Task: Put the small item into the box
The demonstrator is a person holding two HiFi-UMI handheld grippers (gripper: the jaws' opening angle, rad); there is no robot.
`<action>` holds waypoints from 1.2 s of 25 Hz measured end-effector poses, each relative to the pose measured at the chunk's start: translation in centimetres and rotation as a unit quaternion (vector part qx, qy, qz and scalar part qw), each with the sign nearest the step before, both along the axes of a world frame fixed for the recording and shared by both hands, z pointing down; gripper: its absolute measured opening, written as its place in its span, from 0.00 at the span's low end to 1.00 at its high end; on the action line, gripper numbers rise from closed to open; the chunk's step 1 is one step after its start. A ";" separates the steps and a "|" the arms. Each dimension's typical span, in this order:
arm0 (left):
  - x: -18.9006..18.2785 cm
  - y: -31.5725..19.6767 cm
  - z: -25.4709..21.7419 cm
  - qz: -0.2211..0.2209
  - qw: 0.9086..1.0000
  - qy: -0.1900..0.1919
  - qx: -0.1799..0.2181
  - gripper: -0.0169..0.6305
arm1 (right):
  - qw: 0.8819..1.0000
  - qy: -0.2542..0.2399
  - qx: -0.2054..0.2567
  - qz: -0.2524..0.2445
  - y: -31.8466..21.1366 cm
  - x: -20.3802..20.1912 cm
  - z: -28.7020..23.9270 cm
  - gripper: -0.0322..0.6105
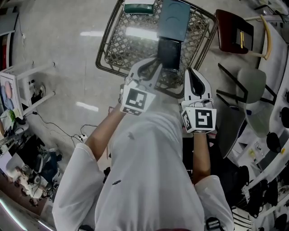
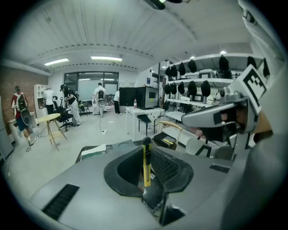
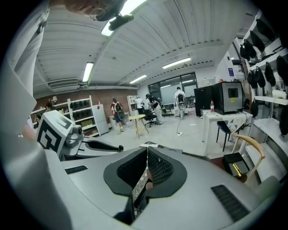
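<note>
My left gripper (image 1: 151, 67) (image 2: 146, 173) is shut on a thin yellow item with a black tip (image 2: 146, 161), which stands upright between its pads. The item itself is hidden in the head view. My right gripper (image 1: 190, 74) (image 3: 146, 168) is shut, with nothing visible between its pads. Both are held side by side at chest height above a wire basket (image 1: 113, 49). A grey-blue box (image 1: 175, 18) and a dark open box (image 1: 169, 53) lie in that basket, just beyond the left gripper's tips. Each gripper shows in the other's view: the right one (image 2: 216, 117), the left one (image 3: 85, 143).
A green-and-white packet (image 1: 139, 7) lies at the basket's far rim. A brown chair (image 1: 235, 31) stands to the right, and a white stool frame (image 1: 31, 81) with cables on the floor to the left. Several people (image 2: 67, 101) stand near tables far across the room.
</note>
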State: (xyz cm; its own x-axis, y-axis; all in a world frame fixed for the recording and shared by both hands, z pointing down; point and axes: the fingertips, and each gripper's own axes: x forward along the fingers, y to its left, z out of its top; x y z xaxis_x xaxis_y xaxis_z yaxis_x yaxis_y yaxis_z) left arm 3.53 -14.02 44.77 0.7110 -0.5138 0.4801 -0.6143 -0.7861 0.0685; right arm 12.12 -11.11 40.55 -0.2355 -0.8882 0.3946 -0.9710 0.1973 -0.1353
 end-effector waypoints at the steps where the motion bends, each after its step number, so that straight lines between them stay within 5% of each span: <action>1: 0.2 -0.2 0.7 0.002 1.000 -0.001 -0.003 0.10 | 1.000 0.003 -0.001 -0.001 -0.2 0.0 0.5 0.05; 15: 2.2 -1.7 13.3 -0.047 0.989 0.009 -0.138 0.10 | 1.000 0.002 -0.023 -0.019 -1.5 0.3 6.1 0.05; 30: 4.0 -2.3 20.5 -0.088 0.975 0.015 -0.205 0.10 | 0.998 -0.014 -0.053 -0.013 -1.6 0.5 11.3 0.05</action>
State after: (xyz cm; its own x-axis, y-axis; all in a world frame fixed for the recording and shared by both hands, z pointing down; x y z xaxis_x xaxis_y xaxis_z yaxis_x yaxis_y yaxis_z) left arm 7.57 -16.30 65.29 0.6453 -0.3987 0.6516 -0.7308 -0.5708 0.3745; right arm 12.58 -12.76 51.84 -0.2696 -0.8354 0.4789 -0.9614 0.2051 -0.1833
